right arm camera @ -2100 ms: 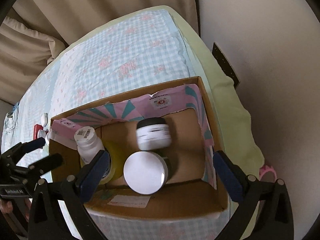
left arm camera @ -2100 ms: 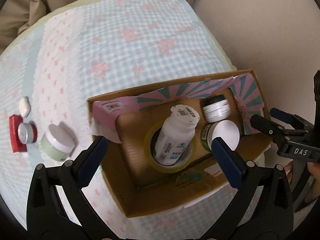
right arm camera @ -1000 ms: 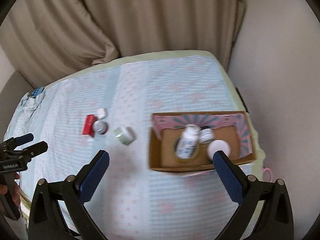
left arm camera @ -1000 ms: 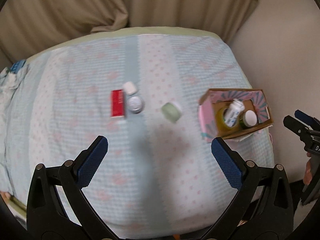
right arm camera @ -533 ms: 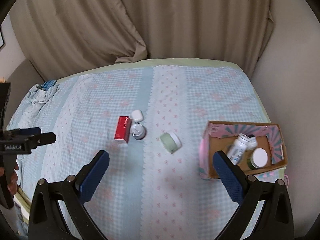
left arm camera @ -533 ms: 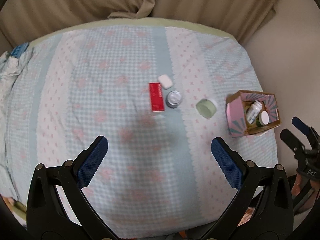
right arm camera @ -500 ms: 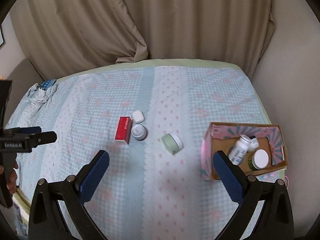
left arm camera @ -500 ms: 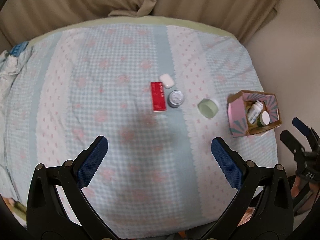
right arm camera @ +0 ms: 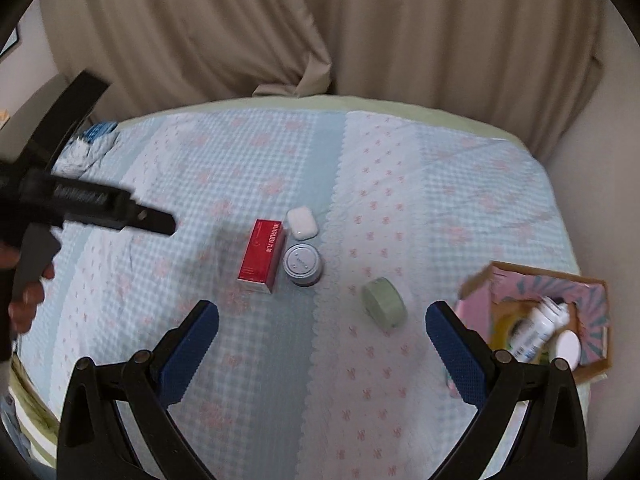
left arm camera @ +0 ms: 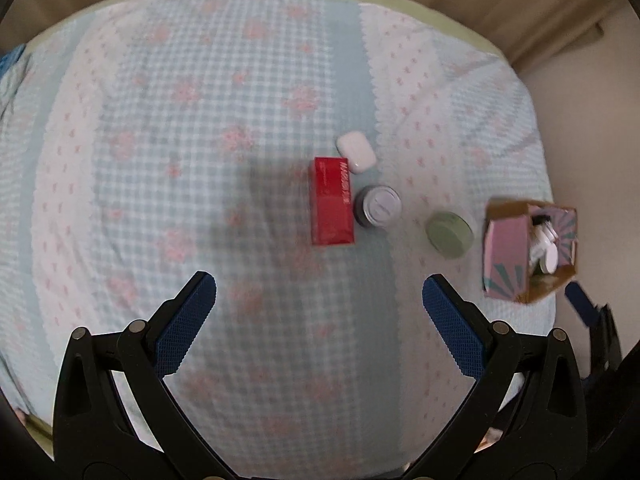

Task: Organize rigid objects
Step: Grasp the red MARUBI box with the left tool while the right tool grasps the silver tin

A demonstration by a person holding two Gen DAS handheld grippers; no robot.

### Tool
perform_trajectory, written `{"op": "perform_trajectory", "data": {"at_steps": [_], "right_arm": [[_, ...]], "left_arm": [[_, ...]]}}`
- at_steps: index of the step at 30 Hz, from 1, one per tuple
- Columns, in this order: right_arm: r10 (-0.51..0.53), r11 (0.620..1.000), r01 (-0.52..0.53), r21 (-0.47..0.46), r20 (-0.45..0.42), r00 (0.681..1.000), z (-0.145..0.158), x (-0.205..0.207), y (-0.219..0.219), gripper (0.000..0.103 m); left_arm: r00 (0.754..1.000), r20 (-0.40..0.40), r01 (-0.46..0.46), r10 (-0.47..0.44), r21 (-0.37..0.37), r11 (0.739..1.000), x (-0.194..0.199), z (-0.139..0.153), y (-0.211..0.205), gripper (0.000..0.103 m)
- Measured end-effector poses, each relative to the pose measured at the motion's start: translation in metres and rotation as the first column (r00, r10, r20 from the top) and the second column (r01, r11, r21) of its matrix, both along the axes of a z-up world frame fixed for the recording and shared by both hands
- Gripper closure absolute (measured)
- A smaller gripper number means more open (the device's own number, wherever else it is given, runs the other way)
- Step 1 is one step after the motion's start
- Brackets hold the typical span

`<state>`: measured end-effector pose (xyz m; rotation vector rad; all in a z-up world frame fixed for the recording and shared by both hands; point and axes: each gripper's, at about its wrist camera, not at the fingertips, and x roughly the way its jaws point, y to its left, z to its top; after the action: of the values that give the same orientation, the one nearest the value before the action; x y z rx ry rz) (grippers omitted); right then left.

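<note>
Both cameras now closer to the loose items than 0.5 s ago; items themselves unmoved.
Left gripper (left arm camera: 319, 304) and right gripper (right arm camera: 322, 330): both wide open, empty, above the bed (right arm camera: 460, 200). Loose on it: 1 red carton (right arm camera: 262, 255), 1 white case (right arm camera: 301, 223), 1 silver-lidded jar (right arm camera: 303, 265), 1 green jar (right arm camera: 384, 302). 1 cardboard box (right arm camera: 536, 280) at the bed's right edge holds 1 white bottle (right arm camera: 538, 330) and at least 1 white-lidded jar (right arm camera: 568, 349). Risks: soft bedding may tip the jars; carton, case and silver jar nearly touch, so a grasp may knock a neighbour.

Black claw (left arm camera: 319, 312), blue ribbed pads (left arm camera: 185, 322)
</note>
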<state>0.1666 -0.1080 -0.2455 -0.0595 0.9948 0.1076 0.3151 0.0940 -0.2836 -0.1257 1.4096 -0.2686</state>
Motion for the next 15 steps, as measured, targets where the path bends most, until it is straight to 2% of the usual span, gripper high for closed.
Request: {"op": "perform_trajectory", "data": {"at_steps": [10, 15], "right_arm": [[0.067, 0.997, -0.067, -0.027, -0.018, 0.998, -0.096, 0.054, 0.002, 0.000], [0.120, 0.992, -0.121, -0.022, -0.045, 0.992, -0.150, 0.080, 0.008, 0.014]], "left_arm": [[0.994, -0.112, 0.004, 0.001, 0.044, 0.999, 0.068, -0.089, -0.039, 0.000], [0.987, -0.162, 0.025, -0.012, 0.079, 0.997, 0.088, -0.129, -0.059, 0.002]]}}
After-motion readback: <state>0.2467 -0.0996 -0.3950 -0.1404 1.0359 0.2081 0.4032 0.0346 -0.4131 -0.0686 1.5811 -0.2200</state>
